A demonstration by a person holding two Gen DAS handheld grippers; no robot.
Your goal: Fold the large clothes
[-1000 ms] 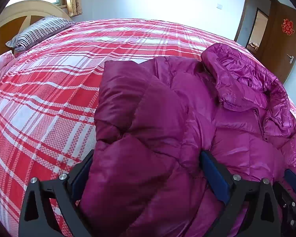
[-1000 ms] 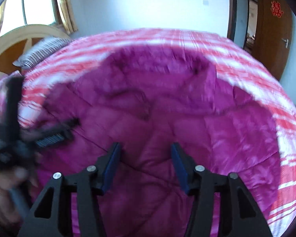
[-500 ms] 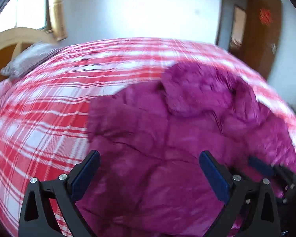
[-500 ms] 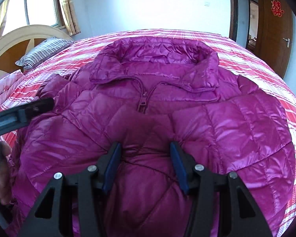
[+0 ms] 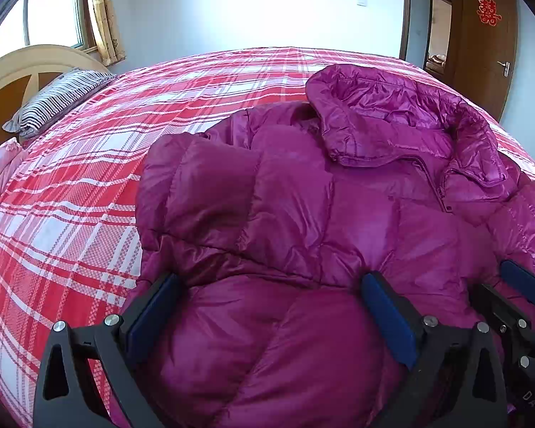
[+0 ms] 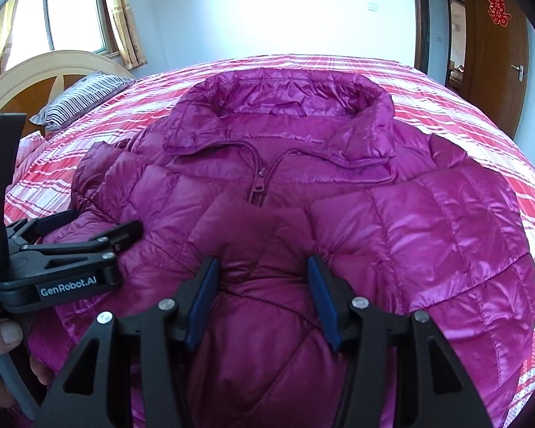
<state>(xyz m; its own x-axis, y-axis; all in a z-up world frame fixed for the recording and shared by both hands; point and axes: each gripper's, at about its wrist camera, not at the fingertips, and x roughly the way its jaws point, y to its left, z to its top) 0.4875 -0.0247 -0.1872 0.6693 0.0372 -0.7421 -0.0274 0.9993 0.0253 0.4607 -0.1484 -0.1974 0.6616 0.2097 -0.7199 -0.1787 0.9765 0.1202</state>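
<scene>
A large magenta puffer jacket (image 5: pixel 303 214) lies zipped, front up, on the bed, collar (image 6: pixel 285 107) at the far end. One sleeve is folded across its chest. My left gripper (image 5: pixel 271 285) is open, jaws wide over the jacket's near left part, and the padding swells up between the blue pads. The right wrist view shows that left gripper (image 6: pixel 100 223) low on the jacket's left side, a hand (image 6: pixel 0 339) holding it. My right gripper (image 6: pixel 264 267) is shut on a puckered fold of the jacket (image 6: pixel 410 232) below the zip pull (image 6: pixel 260 185). The right gripper (image 5: pixel 506 289) also shows at the left view's right edge.
The bed (image 5: pixel 89 196) has a red and white plaid cover, bare to the left and beyond the jacket. A striped pillow (image 5: pixel 57 100) lies by the wooden headboard (image 5: pixel 18 71) at far left. A wooden door (image 5: pixel 481 35) stands at the far right.
My left gripper has swung and rolled, so the collar now sits further into its view, and it lies lower on the jacket's left side. The right gripper has kept its fold and stayed put.
</scene>
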